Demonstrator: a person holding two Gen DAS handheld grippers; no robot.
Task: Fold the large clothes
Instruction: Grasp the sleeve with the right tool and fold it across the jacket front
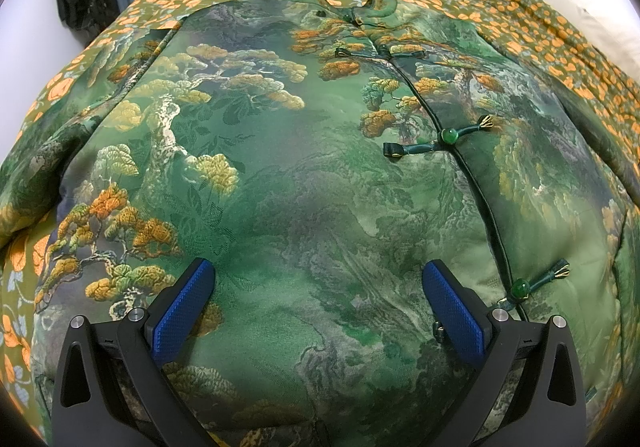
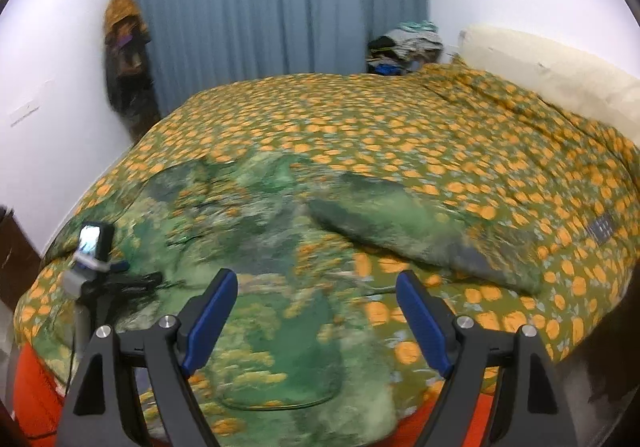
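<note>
- Bedroom with blue curtains (image 2: pixel 276 3); an orange-flowered bedspread (image 2: pixel 460 119) covers the bed.
- Green brocade jacket (image 1: pixel 304 175) lies flat, front up, directly ahead of the left gripper (image 1: pixel 319 311); collar (image 1: pixel 370 9) farthest away, long axis running away from the jaws.
- Right gripper (image 2: pixel 316 321) hovers near the hem; sleeve (image 2: pixel 408 231) ahead, slightly right.
- Both grippers gape, holding nothing.
- Folding looks unstarted; next probably means pinching a sleeve or side edge.
</note>
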